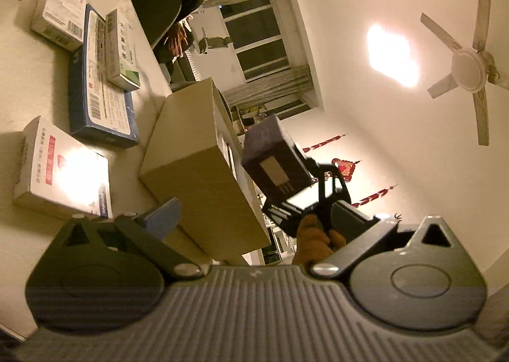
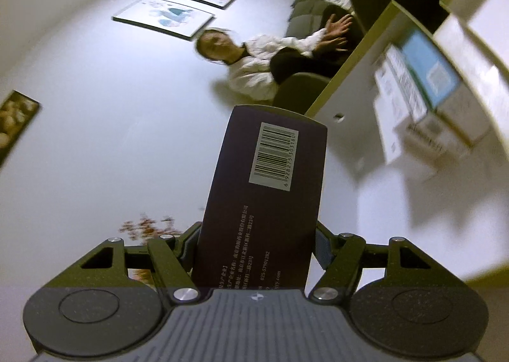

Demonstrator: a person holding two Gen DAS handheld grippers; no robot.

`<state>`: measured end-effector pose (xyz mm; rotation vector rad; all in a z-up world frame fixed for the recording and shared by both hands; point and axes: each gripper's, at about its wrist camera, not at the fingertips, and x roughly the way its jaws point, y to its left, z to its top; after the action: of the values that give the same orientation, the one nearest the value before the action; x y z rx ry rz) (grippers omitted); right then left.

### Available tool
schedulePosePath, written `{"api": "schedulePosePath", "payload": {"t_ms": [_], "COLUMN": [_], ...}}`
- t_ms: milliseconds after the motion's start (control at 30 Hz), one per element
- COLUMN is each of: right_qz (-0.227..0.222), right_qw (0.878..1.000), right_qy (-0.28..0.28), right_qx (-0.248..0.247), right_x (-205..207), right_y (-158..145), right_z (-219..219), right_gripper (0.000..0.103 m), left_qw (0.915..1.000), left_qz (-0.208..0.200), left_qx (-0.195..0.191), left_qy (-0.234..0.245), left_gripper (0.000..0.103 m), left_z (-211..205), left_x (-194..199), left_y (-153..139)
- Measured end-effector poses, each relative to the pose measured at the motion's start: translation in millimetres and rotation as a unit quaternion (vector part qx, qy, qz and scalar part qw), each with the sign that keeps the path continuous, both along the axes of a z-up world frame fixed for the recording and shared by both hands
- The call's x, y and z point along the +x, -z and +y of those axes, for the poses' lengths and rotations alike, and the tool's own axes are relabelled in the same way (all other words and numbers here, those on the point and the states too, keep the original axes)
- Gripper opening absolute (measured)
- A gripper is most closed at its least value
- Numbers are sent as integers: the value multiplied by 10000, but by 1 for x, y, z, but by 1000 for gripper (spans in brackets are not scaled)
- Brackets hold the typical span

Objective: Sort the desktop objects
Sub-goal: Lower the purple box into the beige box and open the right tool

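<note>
1. The right gripper (image 2: 257,254) is clenched on a dark purple rectangular cardboard box with a white barcode label (image 2: 270,190); its jaws press the two long side faces near the box's lower end.
2. The box's long axis runs straight out from this claw, away from the camera, so it sits aloft, clear of the white desk (image 2: 350,126), which lies off to one side.
3. In the left wrist view the same dark box (image 1: 273,155) hangs beyond a tall tan cardboard carton (image 1: 194,158) standing on the desk.
4. The left gripper (image 1: 254,215) is released, jaws spread, holding nothing.
5. Judging by this, the right hand alone carries the set-down; the flat boxes (image 1: 98,88) lie nearer the left claw.
6. The box looks rigid, matte, lightly printed.
</note>
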<state>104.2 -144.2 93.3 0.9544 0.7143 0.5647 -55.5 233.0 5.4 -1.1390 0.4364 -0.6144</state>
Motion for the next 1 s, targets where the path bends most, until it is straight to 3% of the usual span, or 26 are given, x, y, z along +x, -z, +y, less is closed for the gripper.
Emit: {"api": "schedulePosePath", "payload": {"t_ms": [267, 400, 500, 833, 1000], "right_qz": [230, 346, 429, 560, 505], "right_qw": [9934, 9850, 9742, 9207, 8862], "right_qy": [289, 404, 367, 224, 272], "right_qx": [-1085, -1640, -2184, -3857, -4597], "right_x": [51, 76, 86, 138, 146], "right_y": [-15, -20, -15, 4, 12], "right_z": [1, 4, 35, 93, 127], "right_gripper": [71, 71, 71, 67, 67], "left_qw": [10000, 9999, 9999, 9996, 9995], "left_qz": [86, 107, 129, 213, 256], "left_qx": [-30, -55, -69, -99, -101], "left_qy": [-32, -58, -79, -170, -173], "left_gripper": [103, 103, 103, 103, 103], "left_z": [6, 10, 12, 20, 22], "left_x": [1, 2, 2, 3, 4], "left_y": [4, 6, 7, 13, 16]}}
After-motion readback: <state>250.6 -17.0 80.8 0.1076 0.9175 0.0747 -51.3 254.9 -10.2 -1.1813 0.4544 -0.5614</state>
